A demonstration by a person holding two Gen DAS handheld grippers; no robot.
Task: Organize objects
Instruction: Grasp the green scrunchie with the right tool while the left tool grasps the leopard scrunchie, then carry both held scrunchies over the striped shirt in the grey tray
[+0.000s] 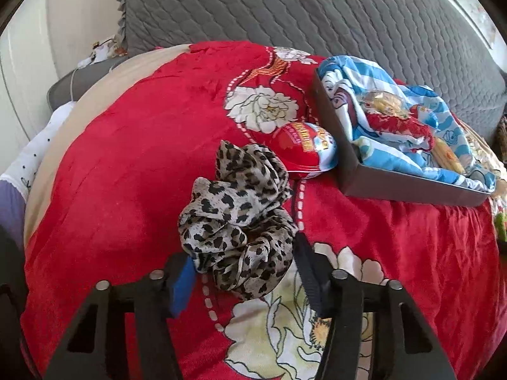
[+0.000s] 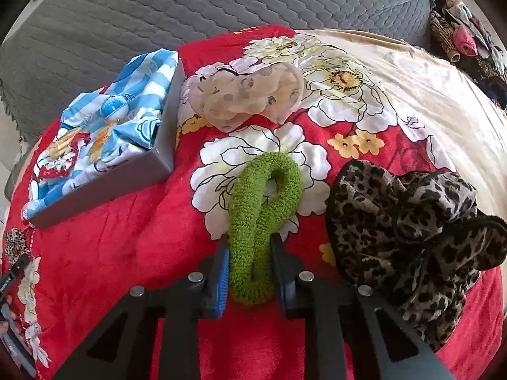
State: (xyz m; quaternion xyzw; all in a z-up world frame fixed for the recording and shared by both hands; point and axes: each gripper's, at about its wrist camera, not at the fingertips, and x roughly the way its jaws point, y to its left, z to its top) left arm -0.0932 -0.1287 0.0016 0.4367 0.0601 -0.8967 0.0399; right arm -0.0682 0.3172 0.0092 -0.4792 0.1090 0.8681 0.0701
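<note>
In the left wrist view, a leopard-print scrunchie (image 1: 237, 218) lies on the red floral blanket (image 1: 126, 158). My left gripper (image 1: 245, 267) is open, with its fingers on either side of the scrunchie's near end. A red egg-shaped tin (image 1: 302, 150) sits just behind it, beside a grey box (image 1: 405, 190) holding blue striped cloth (image 1: 396, 120). In the right wrist view, my right gripper (image 2: 250, 253) is shut on a green fuzzy scrunchie (image 2: 263, 218). The grey box (image 2: 104, 186) is at the left.
A pale sheer scrunchie (image 2: 247, 95) lies behind the green one. A larger leopard-print scrunchie (image 2: 408, 234) lies at the right. A grey quilted sofa back (image 2: 221, 0) rises behind the blanket. A pile of clothes (image 2: 465, 41) is at the far right.
</note>
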